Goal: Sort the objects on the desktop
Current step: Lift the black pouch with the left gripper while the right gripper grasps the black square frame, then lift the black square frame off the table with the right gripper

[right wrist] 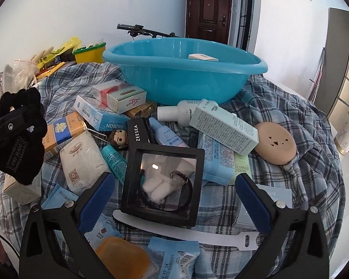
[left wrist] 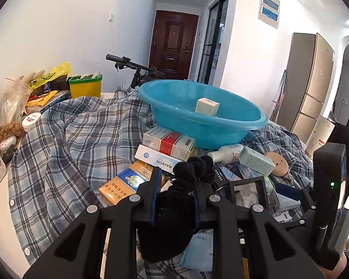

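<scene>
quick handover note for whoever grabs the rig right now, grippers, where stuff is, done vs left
Left gripper: shut on the black scrunchie, not yet binned.
Right gripper: open, empty, jaws either side of the black display case.
Blue basin: at the far side of the plaid cloth, holding one small white box.
Left: cigarette packs, RAISON box, white bottle, tan sponge and sachets remain on the cloth.

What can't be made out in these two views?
- Basin floor, right wrist view: hidden by its near wall; only the box top shows.
- Fine print on the carton: too small.
- Pouch, right wrist view: cut off by the bottom edge.
</scene>
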### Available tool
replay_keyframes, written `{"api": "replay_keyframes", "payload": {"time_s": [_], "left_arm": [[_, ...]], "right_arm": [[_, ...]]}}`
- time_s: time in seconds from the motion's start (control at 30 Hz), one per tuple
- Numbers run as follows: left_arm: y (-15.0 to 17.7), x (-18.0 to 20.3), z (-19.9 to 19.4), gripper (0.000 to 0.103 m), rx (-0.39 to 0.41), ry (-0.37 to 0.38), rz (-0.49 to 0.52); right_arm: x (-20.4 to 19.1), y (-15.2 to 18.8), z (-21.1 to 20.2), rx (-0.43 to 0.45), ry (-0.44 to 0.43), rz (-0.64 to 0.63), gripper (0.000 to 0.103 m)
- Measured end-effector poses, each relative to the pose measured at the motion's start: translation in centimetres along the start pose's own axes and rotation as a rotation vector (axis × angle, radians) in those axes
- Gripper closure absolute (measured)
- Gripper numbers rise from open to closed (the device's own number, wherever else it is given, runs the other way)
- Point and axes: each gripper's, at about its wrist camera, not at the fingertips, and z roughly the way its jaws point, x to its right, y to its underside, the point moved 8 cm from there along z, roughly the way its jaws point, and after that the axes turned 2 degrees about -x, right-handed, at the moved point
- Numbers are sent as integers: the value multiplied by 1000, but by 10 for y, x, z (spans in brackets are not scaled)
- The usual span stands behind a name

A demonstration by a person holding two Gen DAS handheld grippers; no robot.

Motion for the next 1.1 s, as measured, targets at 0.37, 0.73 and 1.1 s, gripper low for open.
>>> {"api": "replay_keyframes", "payload": {"time_s": [0.37,0.73,1.1], "left_arm": [[5,10,1,78,-8,15,17],[6,24,0,78,-10,23,40],[8,39,4,78,-30,30,75]], "right_arm": [[5,7,3,-35,-103,32,32],[48,-16,-45,141,-41,64,32],[73,10,-12,4,-115,143,31]]}}
